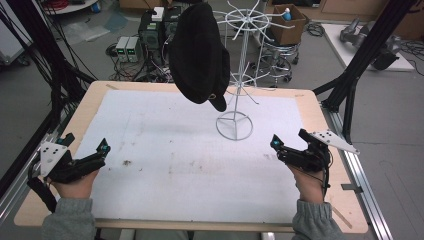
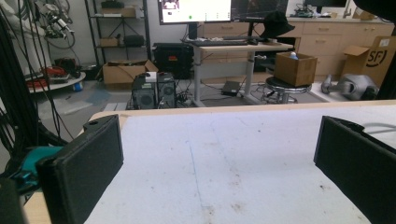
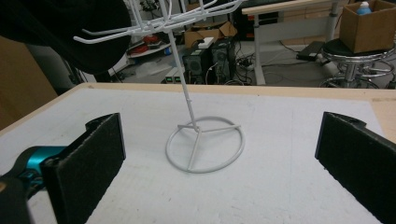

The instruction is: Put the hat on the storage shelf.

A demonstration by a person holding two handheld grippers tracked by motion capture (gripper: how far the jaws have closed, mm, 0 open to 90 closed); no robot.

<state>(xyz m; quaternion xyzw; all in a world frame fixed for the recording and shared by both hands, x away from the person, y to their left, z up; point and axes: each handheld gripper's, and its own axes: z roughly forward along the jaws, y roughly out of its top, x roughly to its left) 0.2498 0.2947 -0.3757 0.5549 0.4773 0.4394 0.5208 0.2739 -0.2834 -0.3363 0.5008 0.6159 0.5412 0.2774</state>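
1. Black cap [image 1: 199, 52] hangs on the upper arms of the white wire rack [image 1: 239, 75], at the far side of the table [image 1: 310, 107], left of the rack's pole. In the right gripper view it's the dark mass at top left [image 3: 60, 28].
2. Both claws are wide open & empty: left gripper [image 1: 102, 148] rests at the table's near-left, right gripper [image 1: 287, 142] at near-right, each well apart from the cap.
3. Right gripper view looks straight at the rack's ring base [image 3: 204, 144], so I judge that hand is best placed to go first.
4. Approach from below/side of the cap, keep jaws open until fabric sits between the pads [image 3: 88, 158].
5. Pinch the brim or a thick fold, not thin cloth; soft fabric slips.
6. Lift up & off along the wire arm; pulling sideways could snag & tip the light rack.
7. Left claw could steady the base if it wobbles.
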